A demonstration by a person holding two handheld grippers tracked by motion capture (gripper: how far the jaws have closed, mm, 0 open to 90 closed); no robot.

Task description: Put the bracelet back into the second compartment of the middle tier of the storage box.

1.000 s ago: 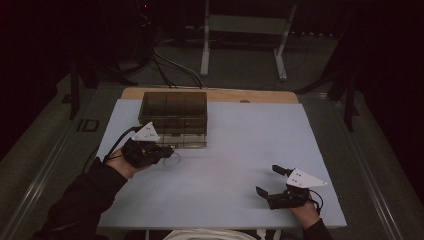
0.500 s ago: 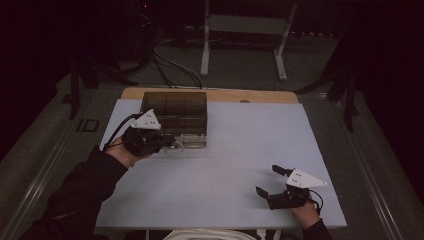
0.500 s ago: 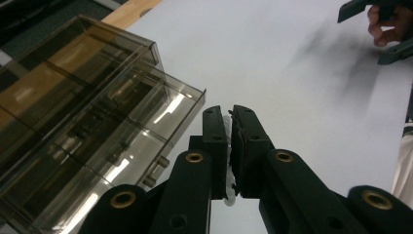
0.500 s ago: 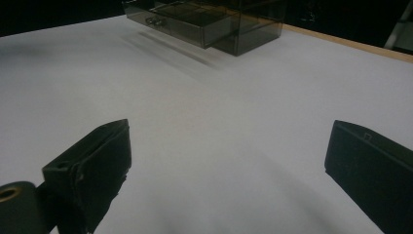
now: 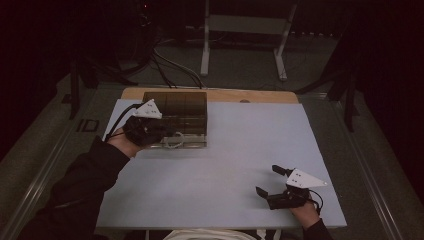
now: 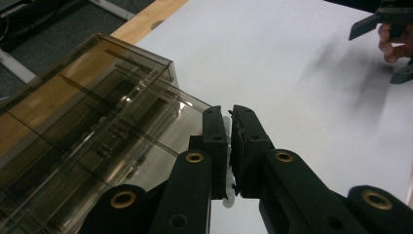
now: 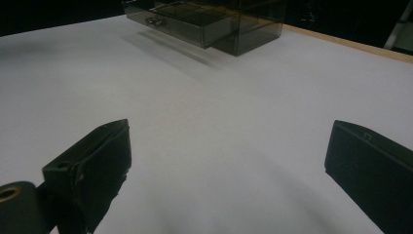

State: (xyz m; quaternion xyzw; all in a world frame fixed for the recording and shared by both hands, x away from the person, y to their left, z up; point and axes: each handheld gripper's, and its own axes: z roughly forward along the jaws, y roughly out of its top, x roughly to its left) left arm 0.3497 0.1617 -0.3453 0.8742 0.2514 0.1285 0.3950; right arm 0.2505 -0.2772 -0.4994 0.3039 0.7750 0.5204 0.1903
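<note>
Drawer work at the smoked organizer

Organizer sits at the far left of the surface, its back against the wooden edge strip. It is a translucent smoke-tinted box of small drawers; one low drawer stands partly pulled out toward the person, as the right gripper view shows.

Left gripper is at the organizer's front, level with that drawer. Its jaws are pinched nearly together on a small white piece, by my reading the drawer's pull or something taken from it; I cannot tell which. In the high view a pale looped thing lies at the organizer's front edge, just beside this gripper.

Right gripper rests well apart from the organizer, at the near right of the surface, jaws spread wide and holding nothing.

Step in hand, as I judge it: working the drawer with the left gripper. The next move calls for a straight draw or push along the drawer's track, grip kept firm; the light box could slide, so the idle right gripper may need to brace it.
</note>
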